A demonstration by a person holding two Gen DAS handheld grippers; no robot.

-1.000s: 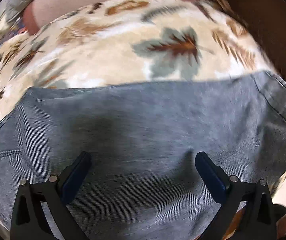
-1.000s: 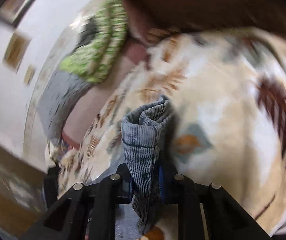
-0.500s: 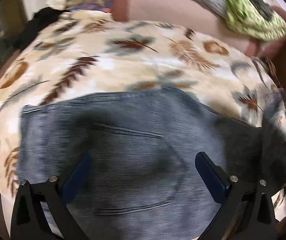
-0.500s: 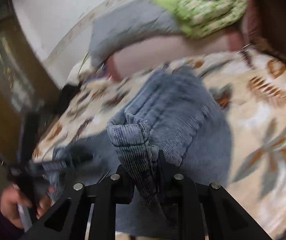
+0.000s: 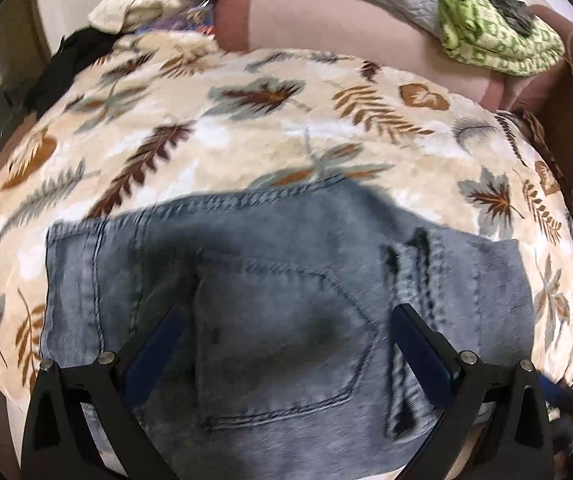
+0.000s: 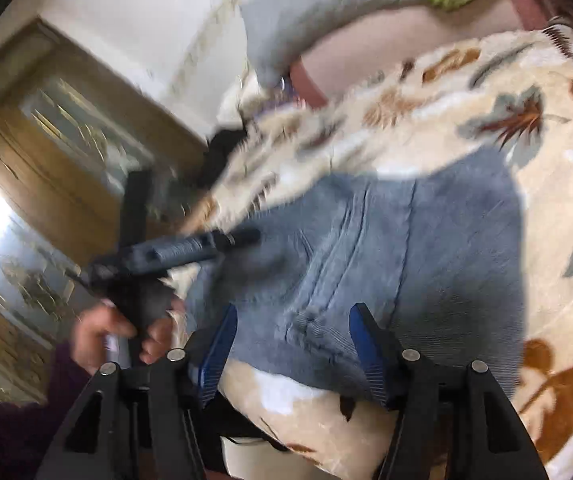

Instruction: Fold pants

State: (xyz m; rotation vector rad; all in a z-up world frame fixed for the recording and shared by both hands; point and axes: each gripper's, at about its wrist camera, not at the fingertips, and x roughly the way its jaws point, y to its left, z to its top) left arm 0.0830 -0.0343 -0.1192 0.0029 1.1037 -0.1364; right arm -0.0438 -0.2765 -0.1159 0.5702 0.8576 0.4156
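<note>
Pants (image 5: 286, 312) are laid folded on the leaf-print blanket (image 5: 246, 128), long axis seen crosswise under both grippers. Left gripper (image 5: 282, 340) is held spread above the back pocket, nothing gripped. Right gripper (image 6: 290, 344): jaws just opened, near fold edge released between them, nearer for the next pinch.

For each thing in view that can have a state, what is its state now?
jeans: folded, lying flat on the leaf-print blanket, back pocket facing up.
left gripper: jaws open, above the jeans, holding nothing.
right gripper: jaws have just been opening; denim lies between them, no longer pinched.
green cloth: crumpled on the sofa back.
</note>
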